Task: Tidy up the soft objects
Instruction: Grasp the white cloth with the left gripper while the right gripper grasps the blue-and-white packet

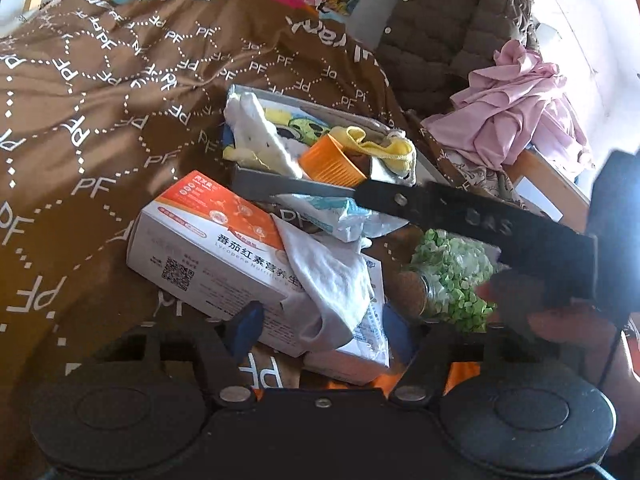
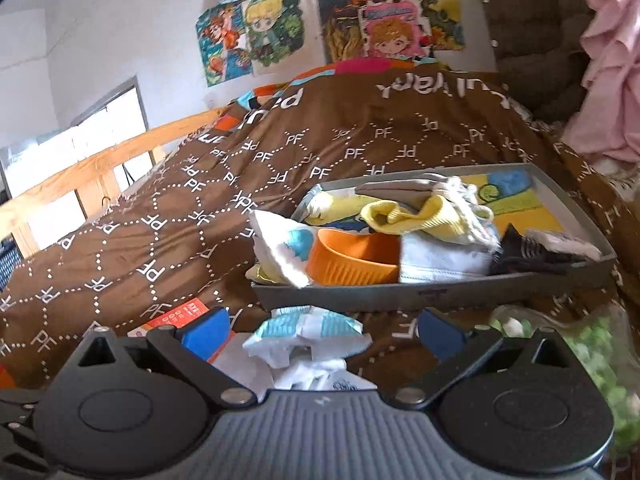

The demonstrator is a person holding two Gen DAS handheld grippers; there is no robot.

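Both tongs released, nothing held: left gripper [image 1: 320, 332] spread over the grey sock [image 1: 332, 280], right gripper [image 2: 324, 332] spread over the white-and-teal packet [image 2: 308, 330]. Sock lies draped across the white carton [image 1: 208, 248] on the brown blanket [image 1: 100, 120], just in front of the grey tray [image 2: 436, 290] already holding a yellow sock [image 2: 416, 212] and an orange cup [image 2: 352, 258]. Sock looks light, limp, not fragile; likely sags when lifted, so pinch a bunched fold mid-body, not a loose edge. Packet probably crinkly, slippery
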